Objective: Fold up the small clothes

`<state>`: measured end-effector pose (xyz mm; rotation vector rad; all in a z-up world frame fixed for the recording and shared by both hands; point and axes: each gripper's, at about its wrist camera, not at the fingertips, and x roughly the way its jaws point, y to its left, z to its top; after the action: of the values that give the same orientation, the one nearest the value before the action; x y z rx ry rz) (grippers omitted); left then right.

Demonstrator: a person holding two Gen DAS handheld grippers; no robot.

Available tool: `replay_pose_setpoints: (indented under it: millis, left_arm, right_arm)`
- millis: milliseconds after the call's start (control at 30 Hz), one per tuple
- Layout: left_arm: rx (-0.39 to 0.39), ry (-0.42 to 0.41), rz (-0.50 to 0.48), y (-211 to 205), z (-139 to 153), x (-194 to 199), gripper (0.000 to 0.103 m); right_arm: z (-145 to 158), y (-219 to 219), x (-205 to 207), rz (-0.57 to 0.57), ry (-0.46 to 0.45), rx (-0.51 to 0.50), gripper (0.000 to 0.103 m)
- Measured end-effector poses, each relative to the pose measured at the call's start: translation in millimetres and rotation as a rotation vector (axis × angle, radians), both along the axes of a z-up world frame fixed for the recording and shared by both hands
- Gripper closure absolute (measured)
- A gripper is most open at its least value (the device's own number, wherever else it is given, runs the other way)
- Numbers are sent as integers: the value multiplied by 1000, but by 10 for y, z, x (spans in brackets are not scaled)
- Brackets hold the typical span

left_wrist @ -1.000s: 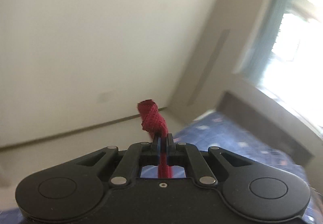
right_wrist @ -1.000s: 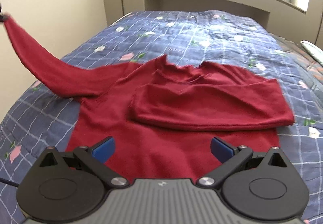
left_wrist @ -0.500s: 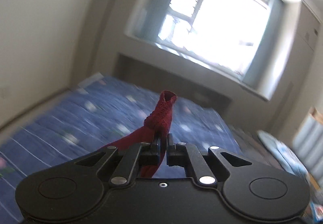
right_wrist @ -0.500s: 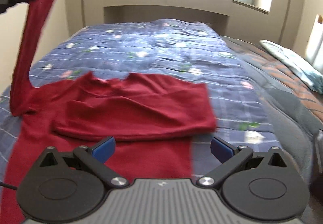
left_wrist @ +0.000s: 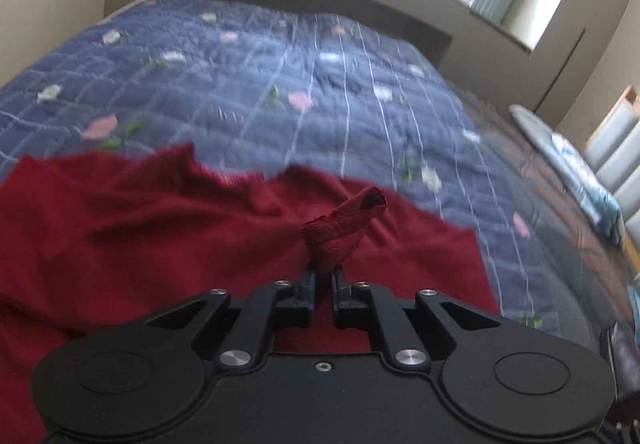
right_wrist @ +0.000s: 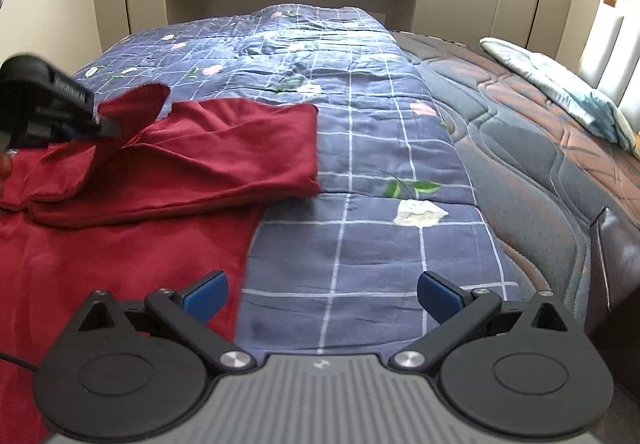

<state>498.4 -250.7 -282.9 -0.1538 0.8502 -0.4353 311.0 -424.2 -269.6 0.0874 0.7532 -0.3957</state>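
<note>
Left claw point(left_wrist: 322, 278) tilted down — loosening on sleeve cuff point(left_wrist: 344, 228).

Both wrist views look down-forward, sharing the red sweater point(left_wrist: 160, 236).

Dark red top point(right_wrist: 224, 148) on a blue, white-checked, flower-printed quilt point(right_wrist: 360, 148).

A dark red long-sleeved top point(right_wrist: 120, 244) lies spread flat on a blue checked quilt point(right_wrist: 360, 204) with flower prints, its body toward the near left and its neckline point(left_wrist: 236, 176) toward the far side. One sleeve point(right_wrist: 224, 160) is folded across the chest, its end reaching right onto the quilt. The other sleeve's cuff point(left_wrist: 340, 232) is bunched and raised above the chest, standing up between the tips of the left claw point(left_wrist: 322, 280).
</note>
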Motion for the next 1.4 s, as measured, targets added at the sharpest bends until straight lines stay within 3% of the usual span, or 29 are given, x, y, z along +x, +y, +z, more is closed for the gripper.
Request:
replay_pose_setpoints:
  millis: [200,333,500,600,833,1000,1200,1400]
  left_arm:
    - [27,55,-11,23,-19,-149,51]
    - [39,61,12,158,15,-231,35]
    - [97,38,95,457,96,-299,11]
    - [143,12,174,724,133,-301,2]
    - [268,-6,340,1558,112,-207,1]
    - [351,24,385,2218,-57,-156,1]
    - [286,44,401,2753,-65,-81,1]
    - [198,31,333,2856,-50,101,5]
  right_arm:
    - [-38,-70,65,16,-2,28,0]
    - [-18,-69,228,43,-16,35,0]
    - [17,15,542,113,-43,49,0]
    - [41,99,753,157,-58,58,0]
    - [21,330,1201,215,-42,132,0]
    - [23,443,1388,239,-53,167,3]
    - [-3,536,1583,214,-50,194,21]
    - [-103,665,1735,162,-11,205,43]
